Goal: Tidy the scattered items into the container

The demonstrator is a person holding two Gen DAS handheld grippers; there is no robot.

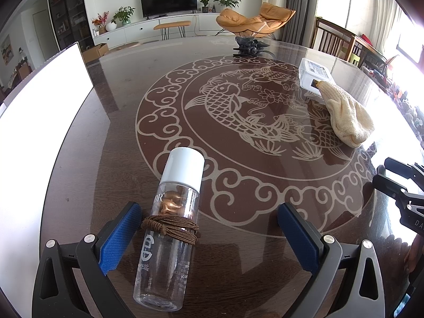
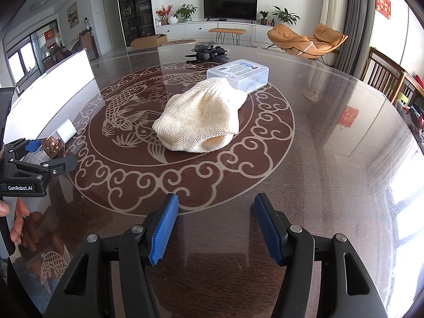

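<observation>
The left gripper [image 1: 209,228] was open around the clear bottle [image 1: 169,228] (lower left of frame). The right gripper [image 2: 216,228] was open and empty; the knitted cloth [image 2: 201,118] lay mid-tabletop [image 2: 331,159].

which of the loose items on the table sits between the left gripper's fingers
The clear bottle with the white cap, lying on its side with brown cord wound round it. The cream knitted cloth and plastic box lie farther off.
</observation>
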